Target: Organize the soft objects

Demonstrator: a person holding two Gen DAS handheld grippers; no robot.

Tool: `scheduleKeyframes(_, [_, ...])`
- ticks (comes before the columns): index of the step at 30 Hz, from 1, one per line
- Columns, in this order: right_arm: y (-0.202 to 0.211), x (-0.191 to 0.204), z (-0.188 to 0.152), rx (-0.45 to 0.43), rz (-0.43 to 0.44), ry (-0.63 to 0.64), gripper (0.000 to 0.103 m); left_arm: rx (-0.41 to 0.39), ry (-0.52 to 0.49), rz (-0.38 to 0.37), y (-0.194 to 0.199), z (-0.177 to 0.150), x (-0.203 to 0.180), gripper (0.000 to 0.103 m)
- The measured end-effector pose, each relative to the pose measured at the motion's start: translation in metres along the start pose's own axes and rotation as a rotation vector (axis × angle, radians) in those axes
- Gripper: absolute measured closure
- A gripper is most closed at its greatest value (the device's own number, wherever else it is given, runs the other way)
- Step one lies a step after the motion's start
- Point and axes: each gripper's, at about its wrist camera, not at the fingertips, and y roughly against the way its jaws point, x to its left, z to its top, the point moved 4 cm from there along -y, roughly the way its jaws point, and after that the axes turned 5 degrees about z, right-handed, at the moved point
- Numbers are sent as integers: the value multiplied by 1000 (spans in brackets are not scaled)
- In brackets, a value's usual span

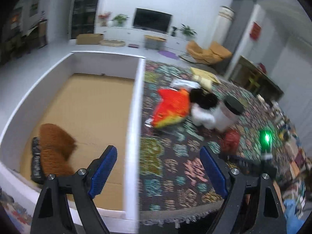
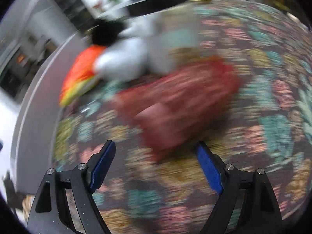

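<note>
Patterned cloth (image 1: 175,167) covers the table. Left claw (image 1: 158,156) is spread wide and holds nothing, straddling the white box wall (image 1: 134,117). At 10 o'clock, 1 brown plush (image 1: 55,148) lies inside the box. Right claw (image 2: 156,152) is likewise spread wide and bare; 1 red cloth (image 2: 179,101) lies at 12 o'clock, blurred. Orange toy (image 2: 81,72) lies at 11 o'clock.

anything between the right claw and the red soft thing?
Nothing: in the right wrist view, only bare patterned cloth lies between the open right claw and the red soft thing just ahead. Heavy blur, though.
</note>
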Motion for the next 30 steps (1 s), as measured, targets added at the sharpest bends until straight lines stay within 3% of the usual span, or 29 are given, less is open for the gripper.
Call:
scheduleKeyframes(3, [9,-28,11,-29,-7,-59,17,29,-46,-47,-3,-9,-27,16])
scheduleKeyframes(10, [14,-65,55,-103,-197,-2,17,112,-138,-121,-42,-31,-90,16])
scheduleKeyframes(12, [13,-66,57,-119,-191,-1,17,129,-165,-105,-65,-38,-100,16])
scheduleKeyframes(16, [17,-59,31,-100,-197,-7,17,146,-220,1,-121,-45,-103,16])
scheduleKeyframes(20, [18,-46,11,-67,-275,32,17,155,-220,53,-158,-39,-93,16])
scheduleKeyframes(23, [8,-40,13,-55,-331,67,13,161,-229,76,-176,-34,-89,16])
scheduleKeyframes(25, [5,-43,17,-77,-341,58,10,124,-256,100,-183,-32,-91,16])
scheduleKeyframes(30, [4,-48,19,-127,-348,50,8,109,-260,101,-188,-38,-90,0])
